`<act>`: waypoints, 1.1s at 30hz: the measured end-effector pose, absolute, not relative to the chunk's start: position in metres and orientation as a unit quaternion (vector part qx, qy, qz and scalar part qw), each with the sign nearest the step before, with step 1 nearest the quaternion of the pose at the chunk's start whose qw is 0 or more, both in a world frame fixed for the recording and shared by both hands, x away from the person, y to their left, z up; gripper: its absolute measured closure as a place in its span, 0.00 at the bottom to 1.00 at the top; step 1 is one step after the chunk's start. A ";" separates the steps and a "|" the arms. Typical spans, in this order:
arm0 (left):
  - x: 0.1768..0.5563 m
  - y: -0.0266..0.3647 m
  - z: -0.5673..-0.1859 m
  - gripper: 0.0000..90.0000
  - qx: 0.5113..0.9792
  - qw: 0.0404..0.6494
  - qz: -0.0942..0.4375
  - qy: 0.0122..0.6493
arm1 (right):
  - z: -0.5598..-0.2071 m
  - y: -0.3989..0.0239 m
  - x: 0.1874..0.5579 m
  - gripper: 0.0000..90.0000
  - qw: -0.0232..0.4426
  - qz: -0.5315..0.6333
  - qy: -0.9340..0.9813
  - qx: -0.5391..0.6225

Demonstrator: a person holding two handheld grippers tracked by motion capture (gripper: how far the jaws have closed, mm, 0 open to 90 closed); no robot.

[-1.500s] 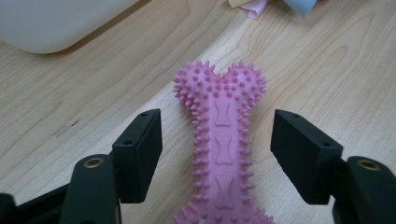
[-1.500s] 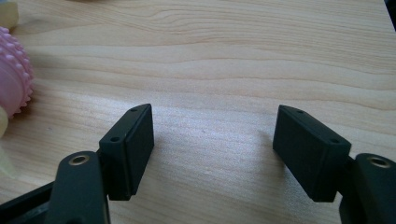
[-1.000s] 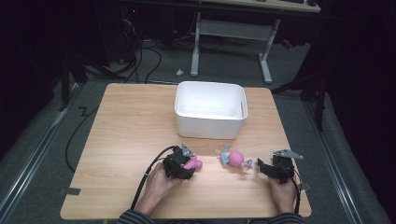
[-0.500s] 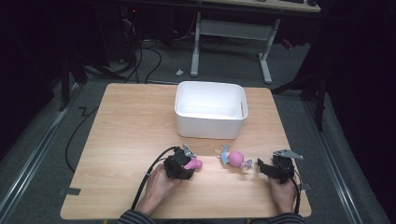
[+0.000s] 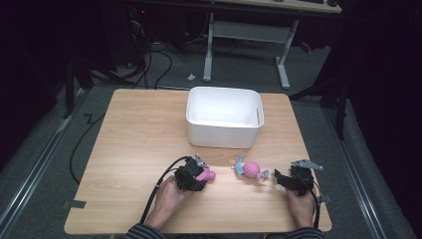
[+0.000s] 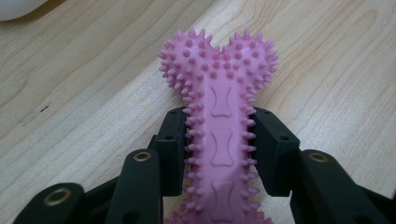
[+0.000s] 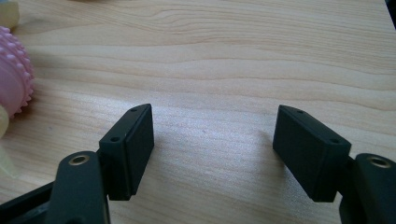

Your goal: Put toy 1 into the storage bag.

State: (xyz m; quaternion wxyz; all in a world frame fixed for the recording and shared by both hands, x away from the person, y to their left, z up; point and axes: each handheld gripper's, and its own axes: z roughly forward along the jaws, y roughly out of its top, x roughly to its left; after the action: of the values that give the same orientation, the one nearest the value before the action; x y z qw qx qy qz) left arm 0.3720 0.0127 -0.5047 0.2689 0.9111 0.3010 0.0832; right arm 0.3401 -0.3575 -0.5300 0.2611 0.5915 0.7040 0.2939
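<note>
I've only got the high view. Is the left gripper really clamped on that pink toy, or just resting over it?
Observer: Clamped. The left gripper has just been closing, and both pads press the shaft of the pink spiky bone.
Operator: And the right one?
Observer: Open. The right gripper has bare table between its jaws.
Operator: Anything near it?
Observer: The pink ball toy lies at its view's left edge, untouched.

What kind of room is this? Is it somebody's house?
Probably not a house; it looks like a lab or workshop. A lone wooden table stands on grey carpet, cables trail over the floor behind it, and a metal-legged desk sits in the dark behind.
</note>
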 end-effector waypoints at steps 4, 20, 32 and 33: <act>0.371 0.017 -0.499 0.65 0.905 0.286 0.080 0.304 | -0.530 -0.357 0.340 0.33 0.261 0.294 0.704 0.591; 0.368 0.033 -0.470 0.66 0.892 0.324 0.064 0.308 | -0.530 -0.357 0.340 0.33 0.260 0.295 0.705 0.590; 0.379 0.040 -0.445 0.66 0.885 0.349 0.048 0.305 | -0.530 -0.357 0.340 0.33 0.260 0.295 0.706 0.589; 0.380 0.040 -0.443 0.66 0.885 0.350 0.045 0.304 | -0.530 -0.357 0.340 0.33 0.260 0.295 0.706 0.589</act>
State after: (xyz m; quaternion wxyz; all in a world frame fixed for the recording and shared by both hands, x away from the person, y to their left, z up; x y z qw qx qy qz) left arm 0.3805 0.0404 -0.4428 0.3505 0.8846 0.3043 0.0454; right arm 0.3400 -0.3572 -0.5299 0.2603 0.5892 0.7059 0.2946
